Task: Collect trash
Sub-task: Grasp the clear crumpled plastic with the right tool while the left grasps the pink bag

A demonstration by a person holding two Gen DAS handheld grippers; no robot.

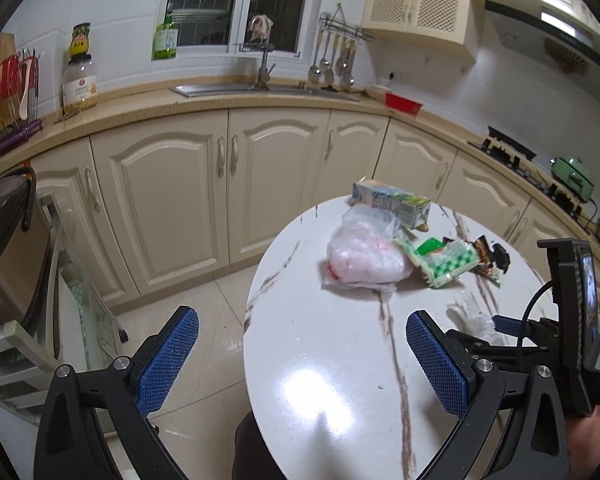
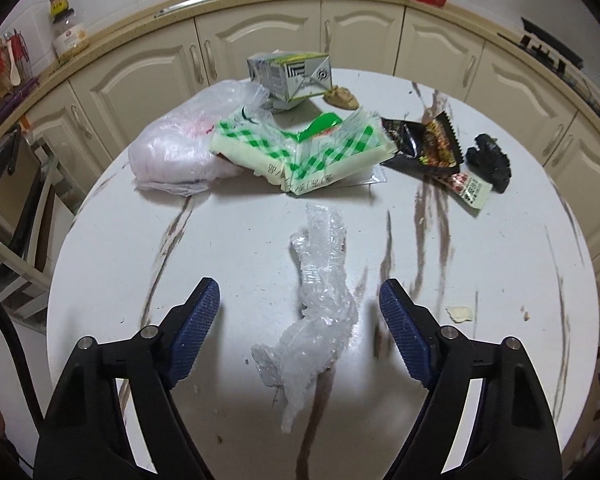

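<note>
Trash lies on a round white marble table (image 2: 500, 264). A crumpled clear plastic wrap (image 2: 320, 300) lies between the open fingers of my right gripper (image 2: 300, 296), close above the tabletop. Farther back are a pinkish plastic bag (image 2: 172, 152), a green-checked wrapper (image 2: 300, 152), a milk carton (image 2: 290, 76), a black snack wrapper (image 2: 428, 142) and a black crumpled piece (image 2: 490, 162). My left gripper (image 1: 302, 332) is open and empty over the table's near left edge. In its view the bag (image 1: 364, 262), checked wrapper (image 1: 444, 260) and carton (image 1: 392, 202) show.
A brown lump (image 2: 342, 98) lies by the carton and a small scrap (image 2: 460, 314) at the right. Cream kitchen cabinets (image 1: 172, 200) and a counter with a sink (image 1: 260, 90) curve behind. A chair and shelving (image 1: 32, 280) stand at the left.
</note>
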